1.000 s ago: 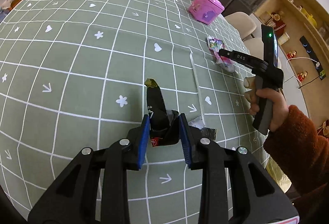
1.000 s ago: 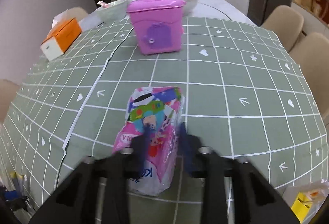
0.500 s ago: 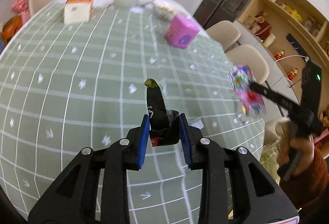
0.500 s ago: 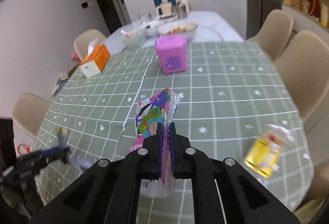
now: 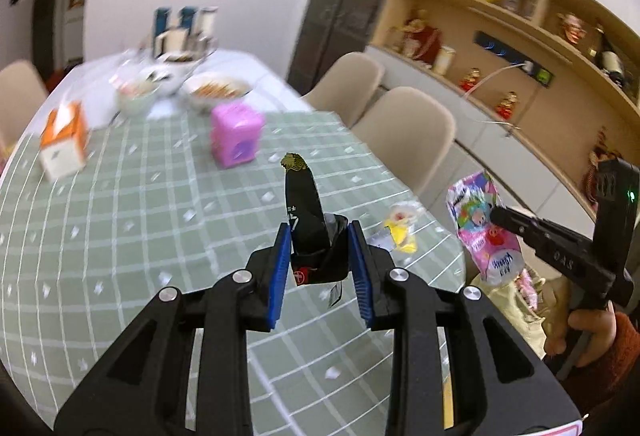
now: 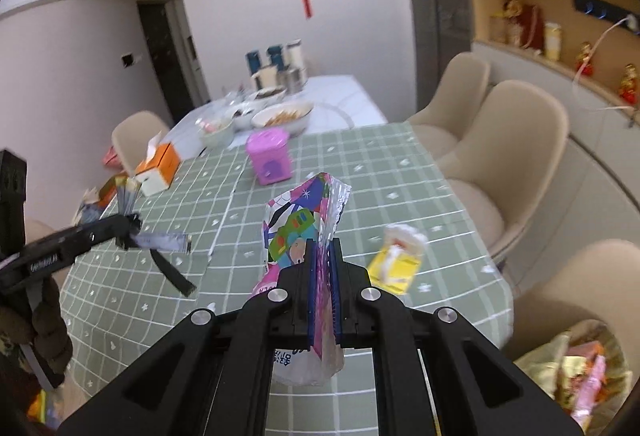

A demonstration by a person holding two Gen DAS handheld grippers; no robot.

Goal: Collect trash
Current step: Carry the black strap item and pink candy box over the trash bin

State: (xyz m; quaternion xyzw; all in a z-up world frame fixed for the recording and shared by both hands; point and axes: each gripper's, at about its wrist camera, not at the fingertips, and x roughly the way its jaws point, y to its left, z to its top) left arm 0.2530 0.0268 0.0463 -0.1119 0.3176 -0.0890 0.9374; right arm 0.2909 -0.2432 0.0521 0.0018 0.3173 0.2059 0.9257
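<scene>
Right wrist view, right claw point(image 6: 324, 288) clamped on crinkled pink cartoon wrapper point(image 6: 304, 232), left claw point(image 5: 319, 256) pinching black wrapper point(image 5: 306, 220)

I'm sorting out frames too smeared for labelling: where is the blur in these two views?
Left wrist view: the far bowls and orange-and-white tissue box are motion-smeared; the black wrapper between the fingers stays crisp. Right wrist view: mostly sharp; the yellow packet on the green checked tablecloth is smeared.
</scene>
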